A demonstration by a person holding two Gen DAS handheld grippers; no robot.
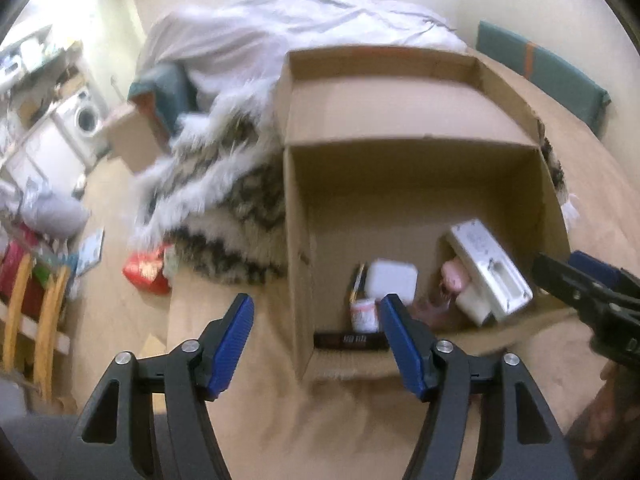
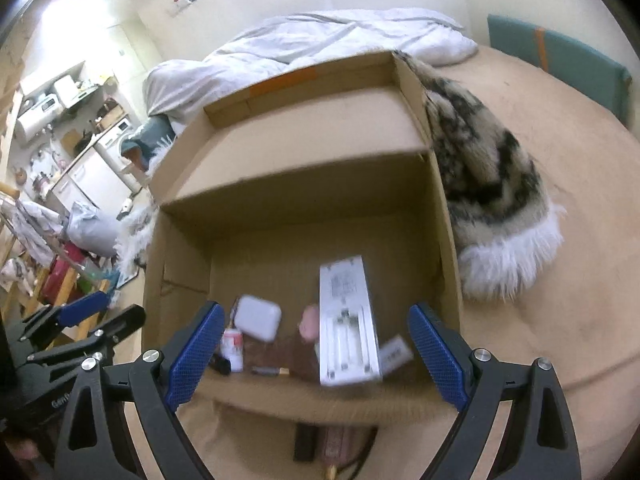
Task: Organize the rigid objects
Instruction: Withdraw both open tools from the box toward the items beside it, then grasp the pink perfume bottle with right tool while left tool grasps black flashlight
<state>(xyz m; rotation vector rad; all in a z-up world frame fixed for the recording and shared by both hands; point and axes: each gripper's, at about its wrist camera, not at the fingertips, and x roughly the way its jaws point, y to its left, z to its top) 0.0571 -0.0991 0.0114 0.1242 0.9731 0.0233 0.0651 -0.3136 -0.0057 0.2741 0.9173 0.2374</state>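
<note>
Cardboard box (image 2: 444,216) sits open on the tan bed cover (image 2: 560,280), flaps up. Inside, against its near wall: long white box (image 2: 348,320) lying tilted, small white case (image 2: 258,318) to its left, a little red-and-white bottle (image 2: 233,346) beside that, something pink (image 2: 310,322) between case and long box. Details blurred. My right claw (image 2: 314,354) hangs over the box's near edge, jaws wide apart, nothing in them. My left claw (image 1: 316,344) over the box's near left corner, jaws apart, empty. Shaggy black-and-white throw (image 2: 488,184) touches the box; white duvet (image 2: 320,40) beyond.
</note>
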